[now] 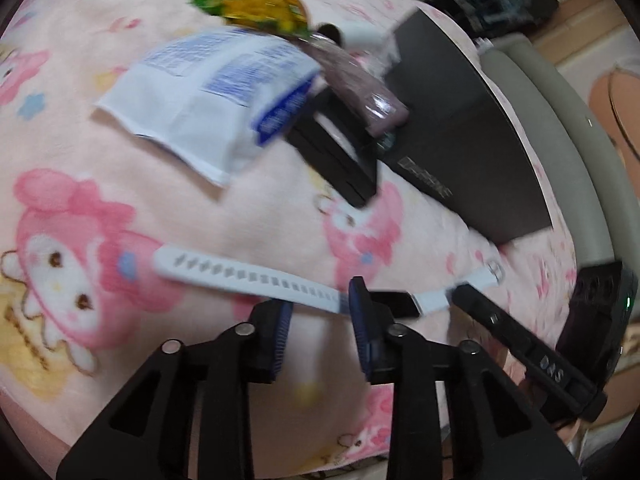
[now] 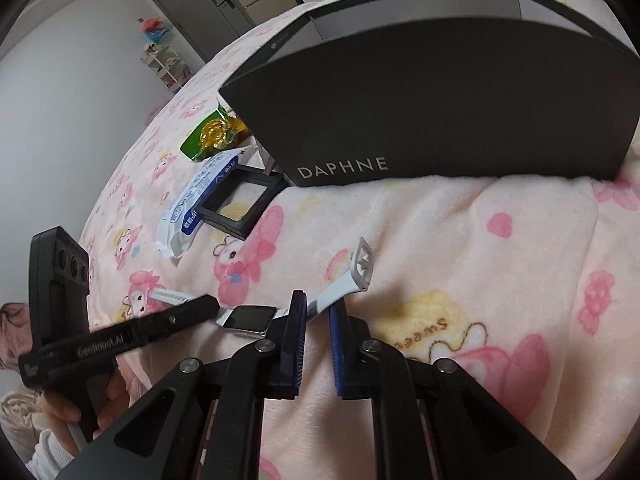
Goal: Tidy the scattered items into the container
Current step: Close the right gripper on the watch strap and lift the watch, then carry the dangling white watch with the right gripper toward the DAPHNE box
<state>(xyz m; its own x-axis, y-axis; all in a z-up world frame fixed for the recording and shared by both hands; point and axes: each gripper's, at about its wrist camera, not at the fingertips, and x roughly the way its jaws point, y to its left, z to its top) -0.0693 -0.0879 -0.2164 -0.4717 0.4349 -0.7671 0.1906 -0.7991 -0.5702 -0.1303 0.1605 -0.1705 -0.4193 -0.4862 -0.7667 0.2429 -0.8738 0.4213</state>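
A smartwatch with a white strap and dark face lies on the pink cartoon blanket. My left gripper stands open over the long strap, its pads apart and not pressing it. In the right wrist view its finger tip lies beside the watch face. My right gripper is shut on the buckle-side strap, which lifts off the blanket. The black DAPHNE box stands open-topped behind. A wipes packet, green snack bag, black square case and purple tube lie beside it.
The blanket bunches in soft folds around the box. A grey padded bed edge runs along the right of the left wrist view. A person's hand grips the left tool. A grey door and shelf stand far back.
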